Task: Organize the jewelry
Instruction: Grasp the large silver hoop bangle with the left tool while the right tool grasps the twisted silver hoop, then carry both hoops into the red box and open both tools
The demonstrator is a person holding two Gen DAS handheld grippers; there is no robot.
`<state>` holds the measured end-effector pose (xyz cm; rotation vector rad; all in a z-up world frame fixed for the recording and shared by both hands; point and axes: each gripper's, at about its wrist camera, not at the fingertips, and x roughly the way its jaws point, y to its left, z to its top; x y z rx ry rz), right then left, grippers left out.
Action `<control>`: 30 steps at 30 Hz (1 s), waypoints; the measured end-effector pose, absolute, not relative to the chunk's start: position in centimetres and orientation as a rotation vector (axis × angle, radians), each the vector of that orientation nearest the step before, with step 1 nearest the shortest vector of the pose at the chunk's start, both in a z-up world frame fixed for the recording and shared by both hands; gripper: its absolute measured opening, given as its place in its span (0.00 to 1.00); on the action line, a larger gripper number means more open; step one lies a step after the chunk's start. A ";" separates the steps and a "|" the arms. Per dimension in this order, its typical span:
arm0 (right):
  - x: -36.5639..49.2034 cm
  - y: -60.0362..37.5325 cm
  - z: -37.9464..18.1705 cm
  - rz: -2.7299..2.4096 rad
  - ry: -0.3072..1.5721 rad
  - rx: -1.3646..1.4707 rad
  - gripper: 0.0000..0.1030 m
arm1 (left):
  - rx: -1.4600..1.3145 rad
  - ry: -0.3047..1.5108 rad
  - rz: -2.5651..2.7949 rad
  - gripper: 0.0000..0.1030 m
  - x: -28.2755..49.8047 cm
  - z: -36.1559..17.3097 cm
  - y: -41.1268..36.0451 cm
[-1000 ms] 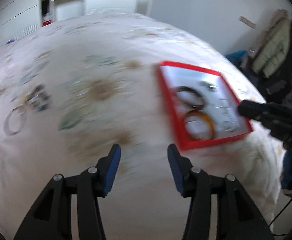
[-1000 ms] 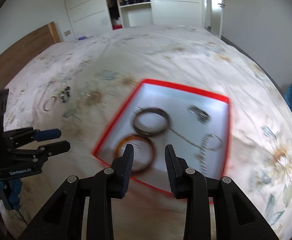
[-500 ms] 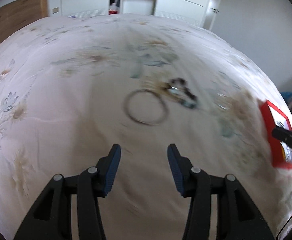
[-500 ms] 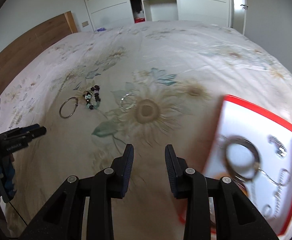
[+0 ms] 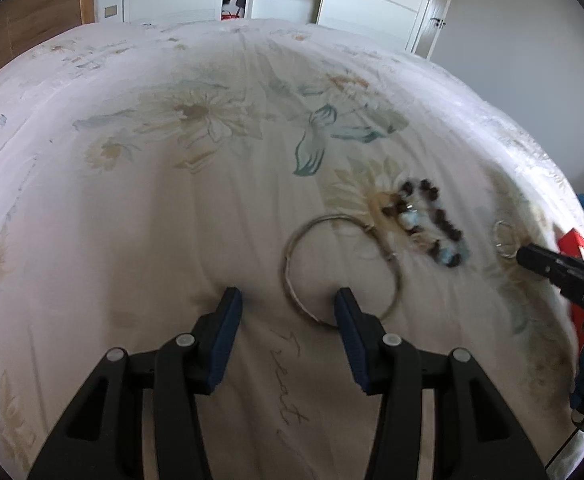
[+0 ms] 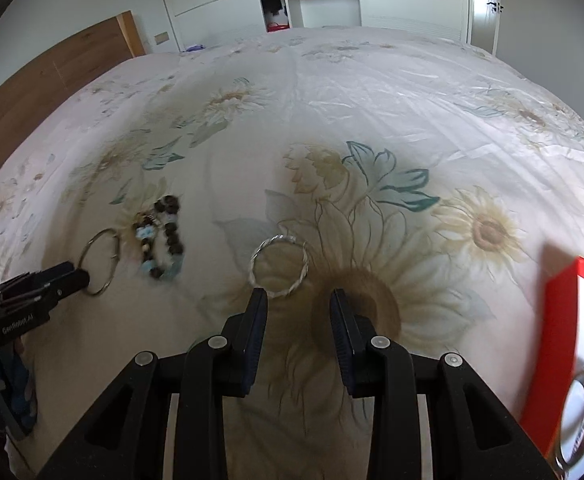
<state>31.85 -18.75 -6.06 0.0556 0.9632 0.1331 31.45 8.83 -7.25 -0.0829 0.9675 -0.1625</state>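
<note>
Floral bedspread bears beaded bracelet beside thin bangle.

The bed, under a floral sheet, is carrying a thin bangle, beaded bracelet, twisted ring and, far right, a red tray.

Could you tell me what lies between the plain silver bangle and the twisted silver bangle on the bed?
The beaded bracelet lies between the plain bangle and the twisted bangle, shown in the right wrist view.
</note>
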 end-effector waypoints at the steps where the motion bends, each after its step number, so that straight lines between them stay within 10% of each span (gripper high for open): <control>1: 32.3 -18.7 -6.3 0.131 0.962 0.056 0.31 | -0.081 0.971 -0.161 0.45 31.8 -7.5 8.8; 7: 34.0 -18.0 -7.3 0.127 0.967 0.037 0.31 | -0.080 0.991 -0.101 0.23 33.6 -8.4 9.6; 12: 34.3 -17.2 -7.9 0.162 0.986 0.016 0.13 | -0.121 0.985 -0.065 0.06 33.5 -8.5 10.9; 30: 25.9 -17.2 -3.8 0.309 0.930 0.049 0.05 | -0.090 0.903 0.014 0.05 27.2 -3.8 12.8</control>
